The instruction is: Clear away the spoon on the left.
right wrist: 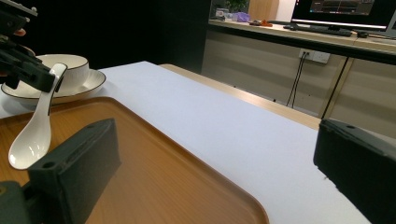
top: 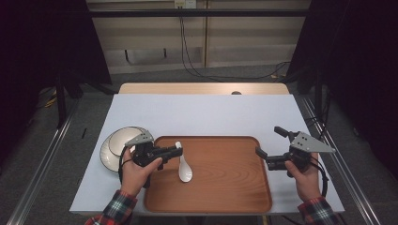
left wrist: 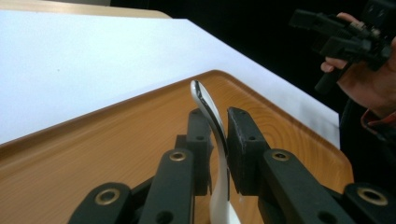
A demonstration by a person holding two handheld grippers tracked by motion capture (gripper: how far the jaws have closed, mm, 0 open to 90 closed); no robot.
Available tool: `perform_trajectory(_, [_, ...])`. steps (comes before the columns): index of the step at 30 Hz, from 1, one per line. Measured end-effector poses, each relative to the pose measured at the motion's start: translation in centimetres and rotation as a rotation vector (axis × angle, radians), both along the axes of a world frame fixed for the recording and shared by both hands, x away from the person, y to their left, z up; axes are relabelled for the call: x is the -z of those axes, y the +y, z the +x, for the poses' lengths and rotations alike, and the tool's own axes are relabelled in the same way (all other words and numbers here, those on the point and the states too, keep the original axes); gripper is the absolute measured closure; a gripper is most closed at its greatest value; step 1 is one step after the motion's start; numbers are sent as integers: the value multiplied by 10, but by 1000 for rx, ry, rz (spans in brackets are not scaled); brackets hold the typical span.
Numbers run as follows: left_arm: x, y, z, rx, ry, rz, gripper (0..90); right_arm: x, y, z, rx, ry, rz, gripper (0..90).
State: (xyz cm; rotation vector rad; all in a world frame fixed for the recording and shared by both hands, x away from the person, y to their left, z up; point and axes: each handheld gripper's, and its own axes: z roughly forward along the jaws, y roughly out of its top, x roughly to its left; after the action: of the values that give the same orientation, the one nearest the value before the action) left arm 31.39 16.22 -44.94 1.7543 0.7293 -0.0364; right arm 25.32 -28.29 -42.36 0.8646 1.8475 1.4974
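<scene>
Left claw pinching the thin handle of a white ceramic spoon over the brown wooden tray near the tabletop's front-left edge, right claw spread empty: likely pivoting or slipping free, judging by the narrow hold.

Lab/office: black curtains, monitor on desk, wall cables.

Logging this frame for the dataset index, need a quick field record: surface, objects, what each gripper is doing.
surface: white table with wooden tray on it
spoon: white spoon, bowl end low over the tray, handle between the left jaws
left gripper: left gripper shut on the spoon handle
right gripper: right gripper open, holding nothing, at the tray's right edge
crockery: white bowl on a plate, left of the tray
</scene>
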Motion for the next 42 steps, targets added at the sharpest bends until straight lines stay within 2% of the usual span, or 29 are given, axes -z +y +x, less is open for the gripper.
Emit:
perform_trajectory(11, [3, 1, 2, -22, -16, 40, 758, 0, 0, 0, 0, 0, 1, 0])
perform_trajectory(12, [3, 0, 2, -32, -27, 58, 752, 0, 0, 0, 0, 2, 1, 0])
perform_trajectory(17, [6, 0, 4, -41, -32, 76, 730, 1, 0, 0, -5, 3, -4, 0])
perform_trajectory(22, [7, -1, 5, -39, -25, 78, 727, 1, 0, 0, 1, 6, 0, 0])
perform_trajectory(25, [11, -4, 4, -19, -20, 100, 725, 1, 0, 0, 0, 6, -1, 0])
perform_trajectory(31, [13, -7, 4, -18, -15, 116, 696, 1, 0, 0, -3, 6, -1, 0])
perform_trajectory(32, [13, -6, 5, -23, -13, 129, 689, 1, 0, 0, -3, 7, -2, 0])
perform_trajectory(37, [14, -5, 6, -35, -14, 129, 645, 1, 0, 0, -1, 7, -3, 0])
perform_trajectory(39, [14, -4, 7, -42, -27, 118, 617, 1, 0, 1, -4, 7, -3, 0])
perform_trajectory(42, [13, -4, 7, -53, -32, 118, 615, 1, 1, 1, -3, 11, -7, 0])
